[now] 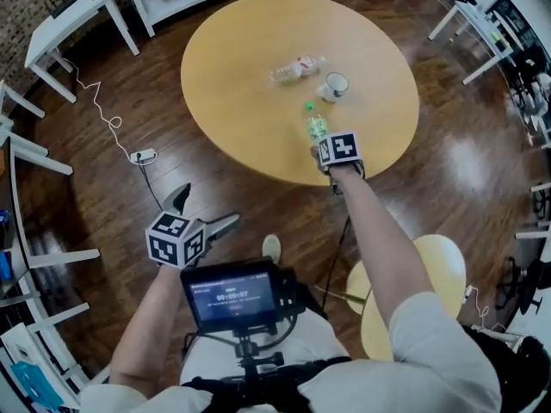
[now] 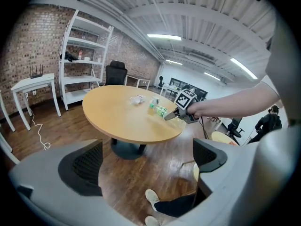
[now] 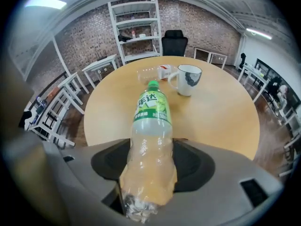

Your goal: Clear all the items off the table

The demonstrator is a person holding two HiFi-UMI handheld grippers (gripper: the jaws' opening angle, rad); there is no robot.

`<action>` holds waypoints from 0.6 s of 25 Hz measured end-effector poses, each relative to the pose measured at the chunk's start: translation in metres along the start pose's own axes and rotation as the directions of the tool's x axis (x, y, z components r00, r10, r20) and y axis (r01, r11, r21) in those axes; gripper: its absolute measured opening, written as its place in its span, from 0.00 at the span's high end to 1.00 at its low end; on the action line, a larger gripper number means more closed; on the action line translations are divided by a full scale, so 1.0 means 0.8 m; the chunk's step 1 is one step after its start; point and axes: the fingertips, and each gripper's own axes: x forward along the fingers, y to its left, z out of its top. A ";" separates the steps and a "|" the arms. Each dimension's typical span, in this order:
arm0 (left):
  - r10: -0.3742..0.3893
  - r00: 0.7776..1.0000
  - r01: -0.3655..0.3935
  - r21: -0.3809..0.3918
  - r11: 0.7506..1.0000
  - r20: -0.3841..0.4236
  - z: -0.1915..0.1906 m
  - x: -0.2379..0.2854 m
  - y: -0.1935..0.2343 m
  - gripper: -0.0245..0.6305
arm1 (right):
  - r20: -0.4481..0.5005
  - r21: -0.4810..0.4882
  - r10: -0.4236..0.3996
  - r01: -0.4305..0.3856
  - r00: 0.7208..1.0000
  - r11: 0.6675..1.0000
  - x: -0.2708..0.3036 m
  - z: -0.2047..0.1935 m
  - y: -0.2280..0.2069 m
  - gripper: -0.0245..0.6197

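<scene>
1 clear, green-labelled plastic bottle (image 3: 151,112), clamped low on its body by the right gripper (image 3: 150,168), is judged light, thin-walled and crushable; the left gripper (image 2: 148,164) gapes empty.

Round pale-wood table (image 1: 232,101) on dark glossy plank floor (image 1: 112,205). Beyond the table's far edge, brick wall (image 2: 28,51), tall white shelving (image 2: 84,60), black office chair (image 2: 115,73). White desk (image 2: 35,84) past its left edge (white cable (image 1: 99,101) trailing across the boards nearby). Strip lights (image 2: 163,36) lit on a ribbed white ceiling
</scene>
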 end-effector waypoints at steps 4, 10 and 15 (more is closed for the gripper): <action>0.028 0.999 -0.029 -0.035 0.999 -0.023 0.002 0.026 0.023 0.05 | -0.018 -0.042 -0.020 0.019 1.000 0.999 0.045 0.045 -0.015 0.51; 0.052 0.997 -0.055 -0.069 0.996 -0.054 -0.006 0.043 0.033 0.05 | 0.017 -0.045 -0.020 0.021 1.000 0.999 0.084 0.087 -0.023 0.50; 0.063 0.996 -0.068 -0.081 0.994 -0.060 -0.004 0.050 0.038 0.05 | 0.011 -0.050 -0.018 0.018 1.000 0.999 0.093 0.100 -0.019 0.43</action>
